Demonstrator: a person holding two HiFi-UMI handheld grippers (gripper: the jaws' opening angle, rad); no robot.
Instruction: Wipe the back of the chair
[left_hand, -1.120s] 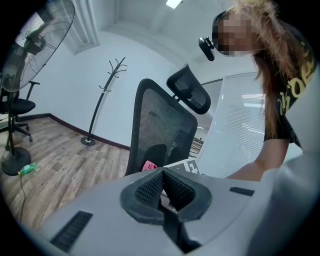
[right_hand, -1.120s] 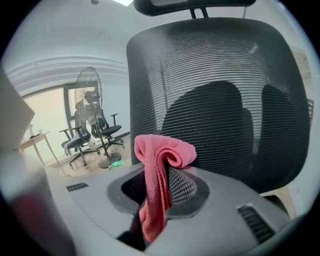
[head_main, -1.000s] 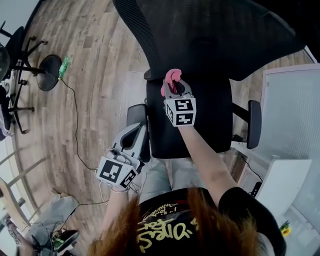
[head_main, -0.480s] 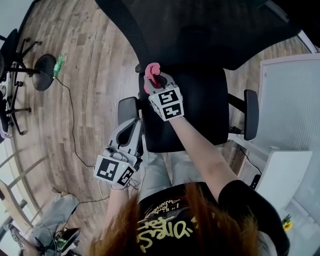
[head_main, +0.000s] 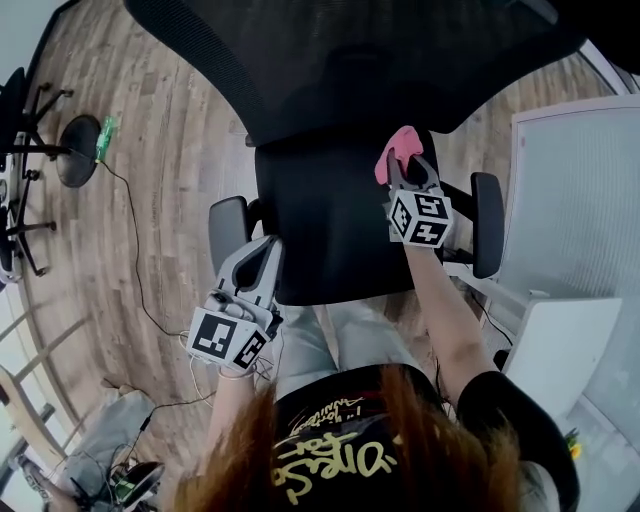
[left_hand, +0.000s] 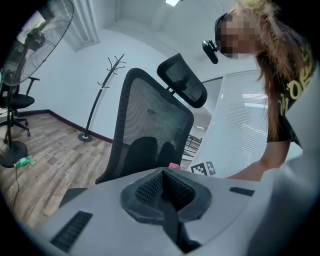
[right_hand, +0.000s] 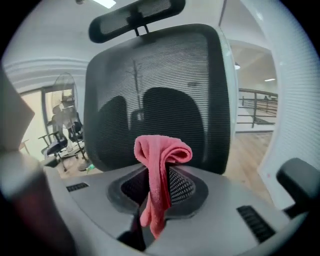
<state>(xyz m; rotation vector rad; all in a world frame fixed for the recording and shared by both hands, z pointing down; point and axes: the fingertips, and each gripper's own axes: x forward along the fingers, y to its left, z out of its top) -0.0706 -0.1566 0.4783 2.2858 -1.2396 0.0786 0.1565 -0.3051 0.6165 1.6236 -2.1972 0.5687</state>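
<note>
A black office chair stands in front of me, its mesh back (head_main: 350, 60) (right_hand: 155, 95) (left_hand: 150, 130) rising over the seat (head_main: 330, 230). My right gripper (head_main: 405, 172) is shut on a folded pink cloth (head_main: 398, 150) (right_hand: 157, 170), held above the seat's right side just short of the lower mesh back. My left gripper (head_main: 262, 250) is shut with nothing in it and hangs by the left armrest (head_main: 226, 225). The headrest (right_hand: 135, 20) tops the back.
The right armrest (head_main: 487, 235) lies beside my right gripper. A white partition (head_main: 575, 230) stands at the right. On the wooden floor at the left are a fan base (head_main: 78, 150), a cable (head_main: 140, 270) and another chair (head_main: 15, 110). A coat stand (left_hand: 100, 100) is behind.
My right gripper has carried the pink cloth from the left side of the chair's lower back across to the right side. The left gripper has hardly moved.
</note>
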